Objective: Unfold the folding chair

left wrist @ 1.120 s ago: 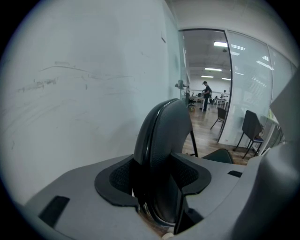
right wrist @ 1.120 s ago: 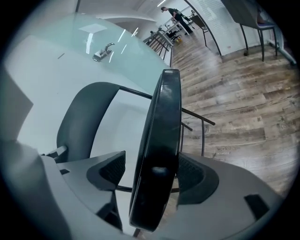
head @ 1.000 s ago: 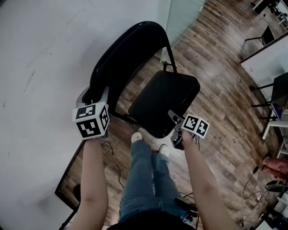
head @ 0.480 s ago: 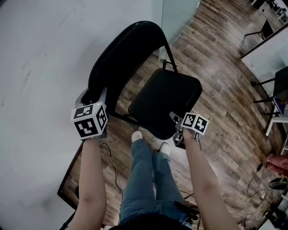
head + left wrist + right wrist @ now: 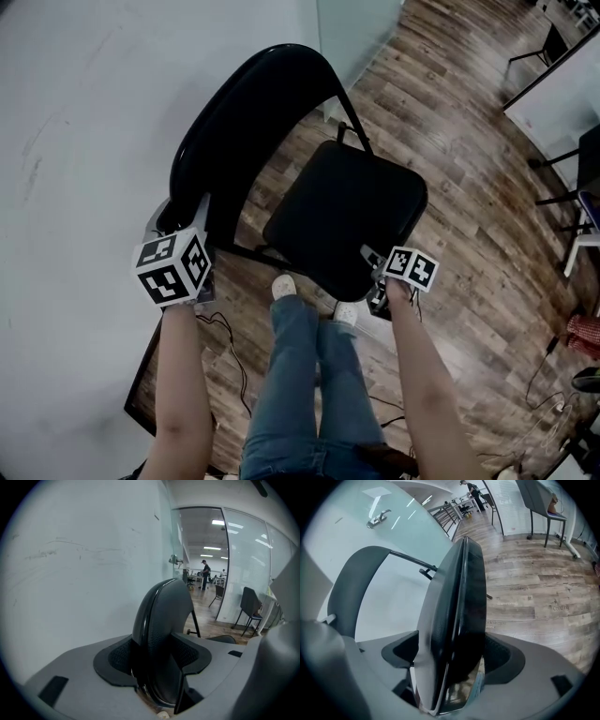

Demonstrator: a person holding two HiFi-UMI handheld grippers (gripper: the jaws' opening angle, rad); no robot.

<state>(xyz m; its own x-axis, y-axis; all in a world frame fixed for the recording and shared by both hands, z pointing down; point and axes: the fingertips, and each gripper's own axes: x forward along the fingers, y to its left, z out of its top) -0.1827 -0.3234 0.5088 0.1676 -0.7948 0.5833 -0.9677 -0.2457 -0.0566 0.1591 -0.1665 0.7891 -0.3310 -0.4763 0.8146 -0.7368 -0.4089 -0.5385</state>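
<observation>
At wall, half-open chair: left fingers gripping backrest, right fingers loosening on seat.

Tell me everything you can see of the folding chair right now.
The chair is black: a curved backrest, a seat swung down away from it, and thin metal tubes. It stands on the wood floor beside a white wall. The left gripper is clamped on the backrest's rim. The right gripper, whose jaws have just been opening, has the seat's front edge between its pads.
</observation>
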